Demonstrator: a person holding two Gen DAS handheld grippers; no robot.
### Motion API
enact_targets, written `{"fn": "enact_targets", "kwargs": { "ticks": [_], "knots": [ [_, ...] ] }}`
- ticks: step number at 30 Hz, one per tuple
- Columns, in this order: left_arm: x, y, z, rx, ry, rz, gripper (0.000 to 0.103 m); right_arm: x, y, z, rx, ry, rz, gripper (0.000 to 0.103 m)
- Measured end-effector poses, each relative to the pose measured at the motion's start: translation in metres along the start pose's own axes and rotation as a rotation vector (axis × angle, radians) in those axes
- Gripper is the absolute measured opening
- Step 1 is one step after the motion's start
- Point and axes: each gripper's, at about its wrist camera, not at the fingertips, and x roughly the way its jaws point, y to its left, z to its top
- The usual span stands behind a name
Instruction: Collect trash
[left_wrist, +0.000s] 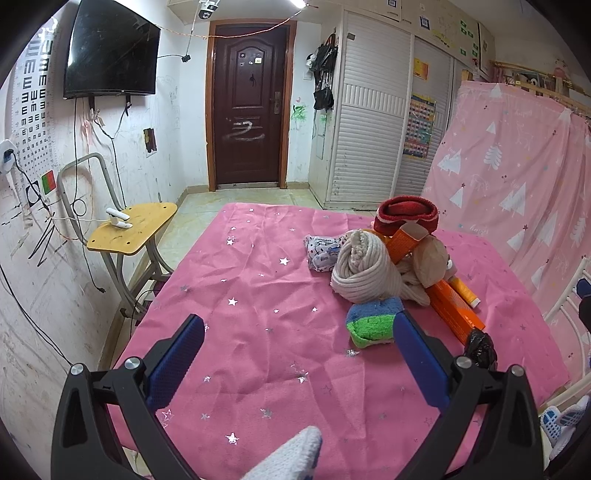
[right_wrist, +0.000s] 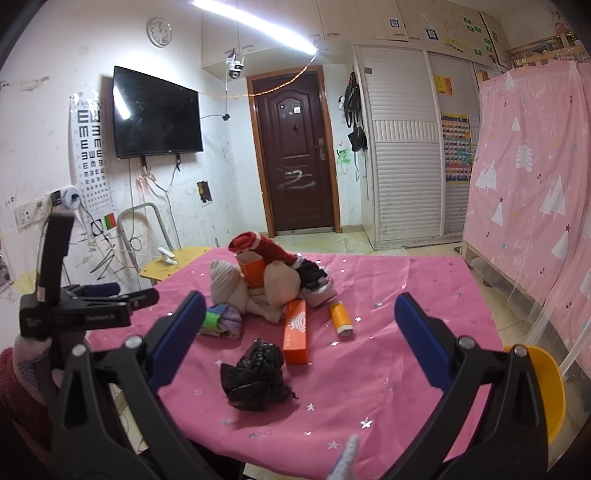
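— What did the table cover (left_wrist: 258, 280) look like under me?

— Pink cloth, matt and creased, with shiny foil-like stars. My left gripper (left_wrist: 299, 332) had blue pads (left_wrist: 177, 358), finely textured, on smooth black plastic arms with bright metal screws.

— And the pile?

— A ribbed cream knit bundle (left_wrist: 364, 267), a fuzzy red cloth roll (left_wrist: 406, 214), glossy orange card boxes (right_wrist: 295, 330), and a smooth orange plastic bottle (right_wrist: 340, 315). The black bag (right_wrist: 256, 376) was thin, crinkled film with a slight sheen.
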Motion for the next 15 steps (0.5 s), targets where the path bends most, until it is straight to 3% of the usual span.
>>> {"fn": "enact_targets", "kwargs": {
  "ticks": [15],
  "knots": [
    [0.0005, 0.0006, -0.0006, -0.005, 0.001, 0.002, 0.094, 0.0005, 0.0007, -0.0010, -0.002, 0.000, -0.001, 0.098]
  ]
}}
